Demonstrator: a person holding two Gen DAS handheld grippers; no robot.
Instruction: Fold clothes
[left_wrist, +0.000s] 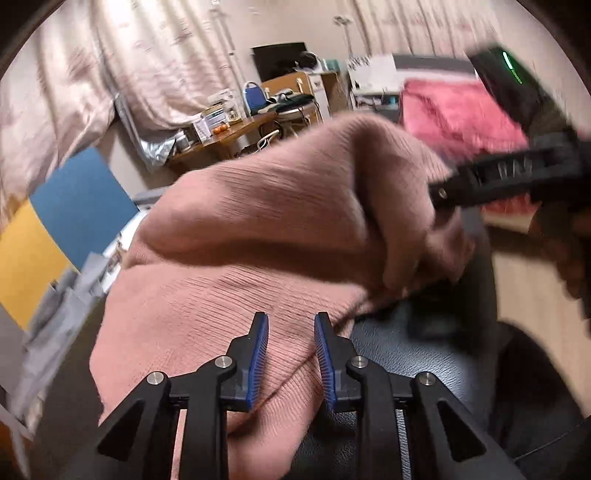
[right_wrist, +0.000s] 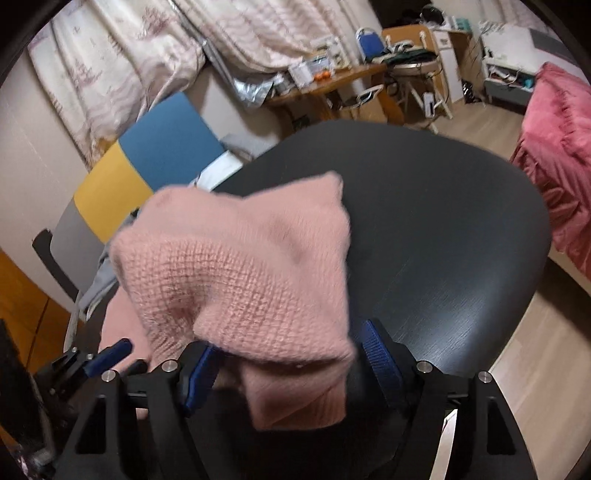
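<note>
The pink sweater (left_wrist: 258, 236) lies bunched up on a round black table (right_wrist: 443, 229), with part of it spilling over the near edge toward a dark padded seat (left_wrist: 399, 354). It sits on the table because that is a flat place to fold clothes on. One end of it rises in a soft hump, which makes it look like a fold is only half made. The left gripper (left_wrist: 291, 334) points down over the lower part of the sweater. Its two blue fingers (left_wrist: 258, 350) stand a little way apart, and pink knit shows between them, but the pads do not look to be pinching it. So I think it is not holding anything right now. The right gripper (right_wrist: 291, 358) is up at the hump end. Its jaws stand wide apart, and a thick lump of the sweater sits between them and drapes over them. The pads do not seem to squeeze the cloth, so it looks let go, not gripped. Far off there is a pink blanket (right_wrist: 554, 166) and a blue and yellow board (right_wrist: 147, 162).
</note>
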